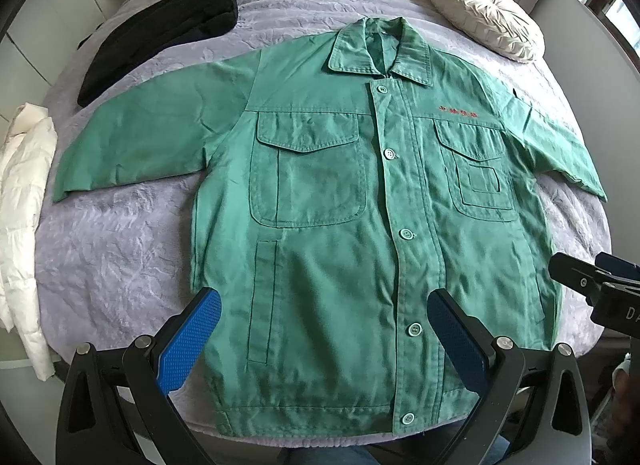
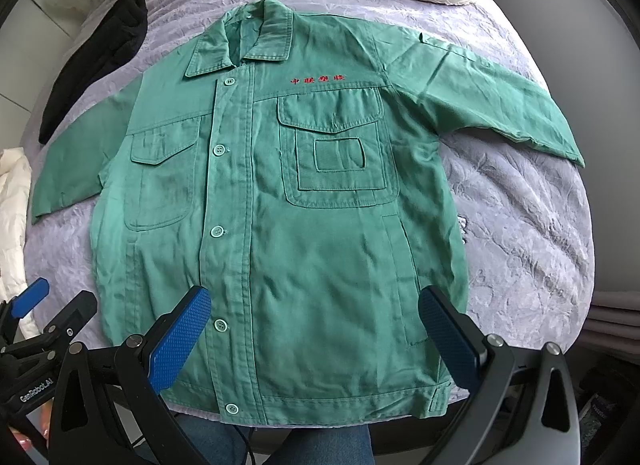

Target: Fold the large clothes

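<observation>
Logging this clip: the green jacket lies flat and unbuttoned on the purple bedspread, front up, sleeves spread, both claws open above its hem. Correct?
One error: the green jacket is buttoned shut down the front, as the right wrist view shows. The rest holds: flat, front up on the purple bedspread, sleeves spread, left claw and right claw open above the hem.

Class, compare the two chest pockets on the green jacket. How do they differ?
The plain chest pocket has a smooth front; the logo-side chest pocket carries smaller patches stitched onto it. Red embroidery sits above the latter only. Both have pointed flaps and match the green jacket.
</observation>
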`<state>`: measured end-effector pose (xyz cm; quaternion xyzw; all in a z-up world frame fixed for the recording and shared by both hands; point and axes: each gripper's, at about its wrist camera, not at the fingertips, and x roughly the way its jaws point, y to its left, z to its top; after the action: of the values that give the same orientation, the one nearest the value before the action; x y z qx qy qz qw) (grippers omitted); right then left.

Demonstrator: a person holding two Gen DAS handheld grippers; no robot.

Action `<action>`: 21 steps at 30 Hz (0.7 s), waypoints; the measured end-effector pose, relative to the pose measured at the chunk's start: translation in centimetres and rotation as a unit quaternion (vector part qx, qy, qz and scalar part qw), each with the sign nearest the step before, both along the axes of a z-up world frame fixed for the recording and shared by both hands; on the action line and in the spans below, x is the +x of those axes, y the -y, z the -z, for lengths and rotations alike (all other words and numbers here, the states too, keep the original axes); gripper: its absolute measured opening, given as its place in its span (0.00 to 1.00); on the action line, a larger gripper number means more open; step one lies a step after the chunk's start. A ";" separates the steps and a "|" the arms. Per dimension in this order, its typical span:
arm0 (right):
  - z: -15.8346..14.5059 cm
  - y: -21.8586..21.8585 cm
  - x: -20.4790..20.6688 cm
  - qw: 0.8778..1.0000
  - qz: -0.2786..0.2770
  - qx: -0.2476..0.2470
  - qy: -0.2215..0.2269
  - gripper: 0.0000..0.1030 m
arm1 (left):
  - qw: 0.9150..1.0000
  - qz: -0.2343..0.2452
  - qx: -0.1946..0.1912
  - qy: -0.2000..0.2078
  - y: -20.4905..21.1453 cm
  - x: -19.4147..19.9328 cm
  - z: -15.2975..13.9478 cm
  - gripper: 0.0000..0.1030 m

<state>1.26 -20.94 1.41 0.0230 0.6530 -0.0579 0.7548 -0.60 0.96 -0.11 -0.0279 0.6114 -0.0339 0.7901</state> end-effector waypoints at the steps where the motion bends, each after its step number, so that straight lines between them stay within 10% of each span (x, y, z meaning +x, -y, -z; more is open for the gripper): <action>1: 0.0 0.0 0.0 1.000 0.000 -0.001 -0.001 1.00 | 1.000 0.001 0.000 -0.003 -0.1 0.0 0.1 1.00; 10: 0.6 -2.4 1.5 0.999 -0.015 0.037 -0.008 1.00 | 0.998 -0.033 -0.044 -0.028 -5.0 0.5 2.7 1.00; 21: 5.4 -12.5 2.3 0.993 -0.062 0.096 -0.032 1.00 | 0.981 -0.184 -0.037 0.043 -24.0 6.1 7.5 1.00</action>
<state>3.52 -8.48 -3.94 0.0530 0.6798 0.0511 0.7297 5.49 24.99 -7.61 -0.1677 0.5592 0.0881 0.8071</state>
